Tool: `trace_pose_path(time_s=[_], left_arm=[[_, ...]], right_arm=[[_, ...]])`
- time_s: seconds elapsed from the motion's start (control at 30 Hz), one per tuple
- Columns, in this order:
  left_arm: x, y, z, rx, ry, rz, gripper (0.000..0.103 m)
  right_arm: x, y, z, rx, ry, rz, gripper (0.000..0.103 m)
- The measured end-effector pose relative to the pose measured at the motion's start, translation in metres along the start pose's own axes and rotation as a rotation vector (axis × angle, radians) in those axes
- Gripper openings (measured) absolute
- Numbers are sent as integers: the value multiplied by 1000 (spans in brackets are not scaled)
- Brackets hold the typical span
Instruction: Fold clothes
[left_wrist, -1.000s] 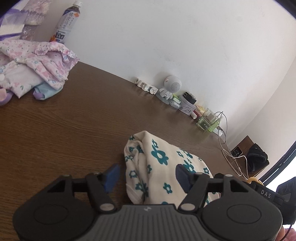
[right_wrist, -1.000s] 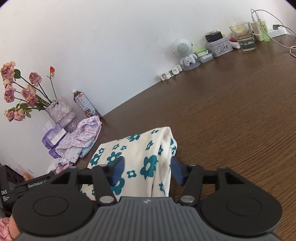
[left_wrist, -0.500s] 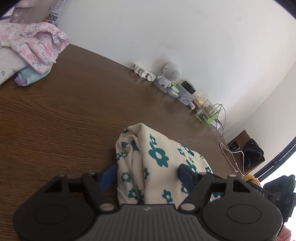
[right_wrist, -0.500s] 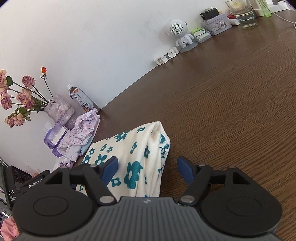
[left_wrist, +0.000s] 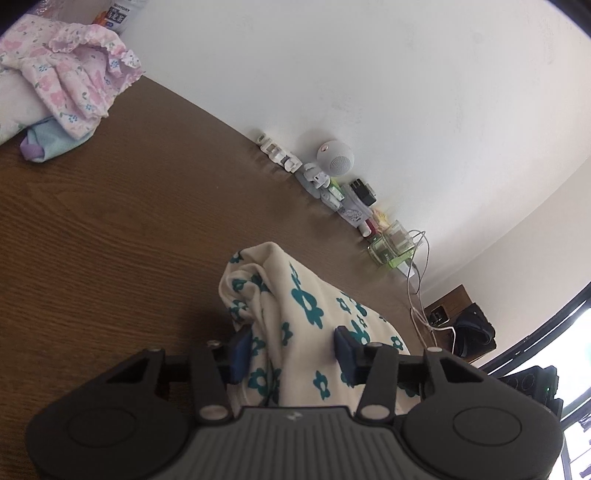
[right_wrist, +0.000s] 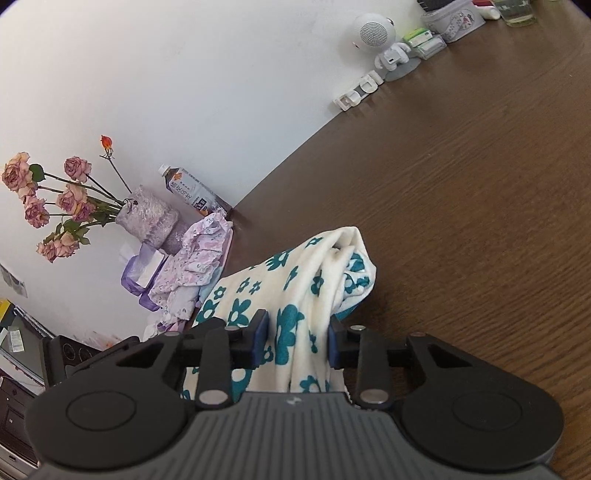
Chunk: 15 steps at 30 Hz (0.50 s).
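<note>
Left wrist view: the left gripper (left_wrist: 291, 349) straddles a bunched fold of the cream garment with teal flowers (left_wrist: 295, 317). Its blue pads (left_wrist: 241, 349) sit on either side of the cloth, and the jaws appear clenched on it, although the black housing hides the lower part of the contact. The garment rises between the fingers and ends in a rounded, gathered lump over the brown wooden table (left_wrist: 110, 229). Far left on the table lies a pile of pink floral clothes (left_wrist: 70, 81), well apart from the garment. Along the far wall stand a small white robot-shaped speaker (left_wrist: 330, 164), a cluster of small containers, and a glass (left_wrist: 393, 245) with a white cable beside it.

Right wrist view: the right gripper (right_wrist: 297, 341) grasps the same garment (right_wrist: 295, 291), with cloth filling the gap between its two blue pads. The fabric drapes leftward from the fingers and folds into a thick roll at the far right end, above the table (right_wrist: 480, 206). Beyond it, to the left, are the pink clothes (right_wrist: 199, 258), a drink bottle (right_wrist: 192, 190) and a vase of dried roses (right_wrist: 147, 218) against the wall. The speaker (right_wrist: 380, 37) stands at far right.
</note>
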<state>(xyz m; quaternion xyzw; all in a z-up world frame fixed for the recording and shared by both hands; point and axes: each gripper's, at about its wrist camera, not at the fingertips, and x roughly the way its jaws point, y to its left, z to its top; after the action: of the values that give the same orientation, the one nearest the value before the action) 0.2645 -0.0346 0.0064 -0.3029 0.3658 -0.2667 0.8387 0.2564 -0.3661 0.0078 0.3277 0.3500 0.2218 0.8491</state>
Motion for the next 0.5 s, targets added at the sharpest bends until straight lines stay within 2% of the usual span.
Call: trace_pose_path(time_s=[0.17,0.33,0.5], left_arm=[[1,-6,34,-3,-69,-18,45],[10,-10,85,1,-170,-17,45],[37,9,127,-38,-229,-2,45]], right_arm=[[20,17,38,-49,-23,25,31],[49,37,87,-110,-50,44,31],[82,52,132,-157,-73,59,31]])
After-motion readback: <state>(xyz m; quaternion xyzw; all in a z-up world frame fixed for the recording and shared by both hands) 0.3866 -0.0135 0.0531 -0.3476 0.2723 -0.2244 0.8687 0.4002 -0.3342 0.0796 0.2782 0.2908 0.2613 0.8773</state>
